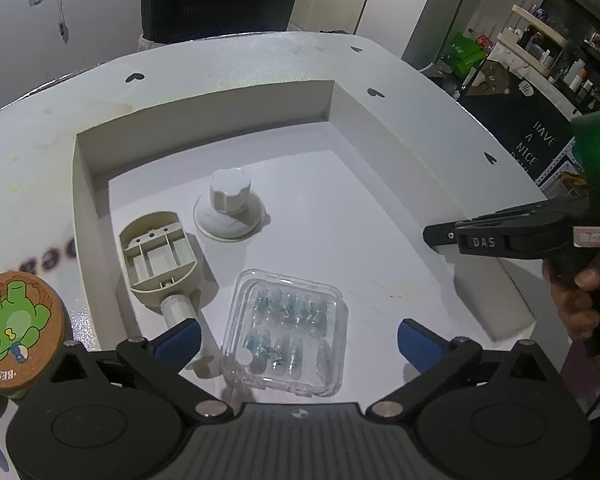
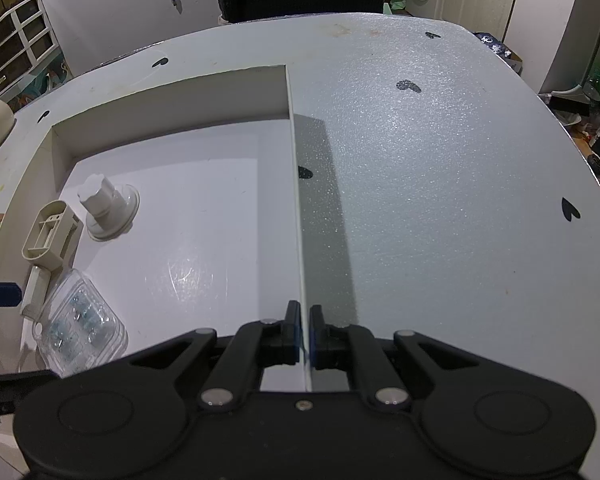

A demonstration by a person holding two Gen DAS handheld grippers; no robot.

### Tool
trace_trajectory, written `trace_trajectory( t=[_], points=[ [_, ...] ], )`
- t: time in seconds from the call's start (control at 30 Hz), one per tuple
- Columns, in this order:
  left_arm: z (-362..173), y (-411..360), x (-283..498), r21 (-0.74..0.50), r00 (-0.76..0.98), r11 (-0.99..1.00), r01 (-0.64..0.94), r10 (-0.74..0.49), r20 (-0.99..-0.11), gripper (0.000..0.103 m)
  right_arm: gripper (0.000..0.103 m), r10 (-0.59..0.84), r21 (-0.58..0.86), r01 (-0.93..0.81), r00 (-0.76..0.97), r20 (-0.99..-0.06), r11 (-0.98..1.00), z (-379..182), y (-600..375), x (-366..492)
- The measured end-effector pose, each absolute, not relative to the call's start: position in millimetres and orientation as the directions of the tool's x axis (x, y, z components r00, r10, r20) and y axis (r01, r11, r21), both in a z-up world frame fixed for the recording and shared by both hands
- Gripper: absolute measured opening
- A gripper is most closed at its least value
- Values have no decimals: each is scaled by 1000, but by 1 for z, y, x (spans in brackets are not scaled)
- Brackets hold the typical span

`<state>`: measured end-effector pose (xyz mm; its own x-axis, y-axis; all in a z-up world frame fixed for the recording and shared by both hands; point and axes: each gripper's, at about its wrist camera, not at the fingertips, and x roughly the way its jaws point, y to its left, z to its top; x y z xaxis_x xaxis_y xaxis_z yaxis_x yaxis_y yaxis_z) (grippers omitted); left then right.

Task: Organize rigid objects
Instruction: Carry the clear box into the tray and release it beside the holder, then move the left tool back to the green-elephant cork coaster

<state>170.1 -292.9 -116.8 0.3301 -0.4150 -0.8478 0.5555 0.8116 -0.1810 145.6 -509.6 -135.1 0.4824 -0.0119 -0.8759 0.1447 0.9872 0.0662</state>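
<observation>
A shallow white box [image 1: 204, 108] lies on the table. Inside it are a white knob on a suction cup [image 1: 230, 204], a beige plastic housing with a stub handle [image 1: 160, 256] and a clear clamshell case of small blue parts [image 1: 288, 320]. My left gripper [image 1: 296, 334] is open wide just above the clear case, its blue pads apart from it on either side. My right gripper [image 2: 305, 314] is shut on the box's thin right wall [image 2: 296, 200]. The right wrist view shows the knob [image 2: 108, 210], housing [image 2: 50, 232] and case [image 2: 80, 320] at the box's left.
A round cork coaster with a green elephant [image 1: 12, 332] lies on the table left of the box. The table top [image 2: 440, 160] with black heart marks stretches to the right. A dark chair [image 1: 220, 4] stands at the far edge. A hand [image 1: 572, 300] holds the right gripper.
</observation>
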Motion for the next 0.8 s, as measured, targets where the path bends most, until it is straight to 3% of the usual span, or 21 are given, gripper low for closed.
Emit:
trace_trajectory(
  t=[0.8],
  points=[
    [-71,-242,133,-175,443,839,516,-436,-783,103,5,-23,46,138,463,-886,989,-134,-506,150]
  ],
)
